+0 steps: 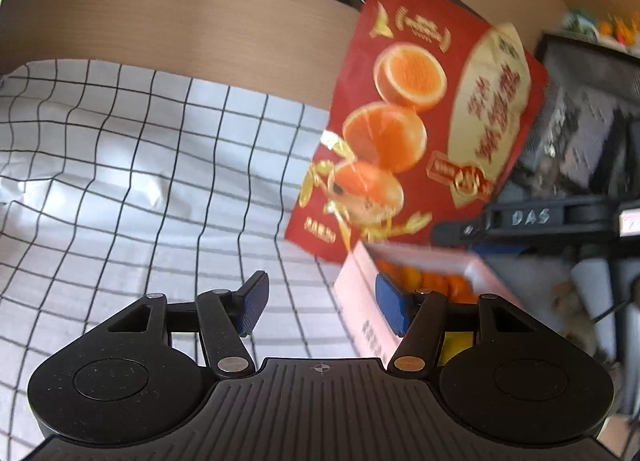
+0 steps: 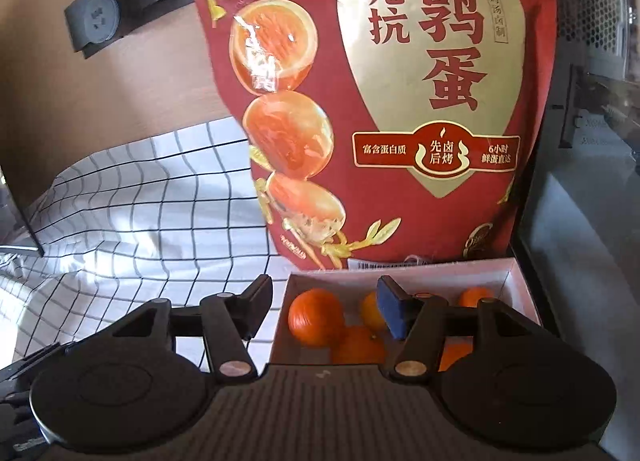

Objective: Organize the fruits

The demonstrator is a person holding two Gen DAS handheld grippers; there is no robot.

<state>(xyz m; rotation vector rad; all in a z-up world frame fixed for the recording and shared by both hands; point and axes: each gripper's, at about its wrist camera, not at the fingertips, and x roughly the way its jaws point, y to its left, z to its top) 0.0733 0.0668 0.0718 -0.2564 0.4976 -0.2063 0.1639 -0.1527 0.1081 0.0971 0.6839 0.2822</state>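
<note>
Both tongs, left (image 1: 320,303) and right (image 2: 324,307), gaped empty. Oranges (image 2: 316,323) sat in the box (image 2: 520,281) at your right tongs' twelve o'clock: light, firm, rollable; you'd pinch one across its middle.

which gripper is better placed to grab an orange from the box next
Right, probably. The right gripper hangs open over the pink box, nearest orange between its fingers. The left gripper sits beside it.

Red bag (image 2: 400,101) reads "鹌鹑蛋", "无抗" — black arm (image 1: 532,221), "DAS".
</note>
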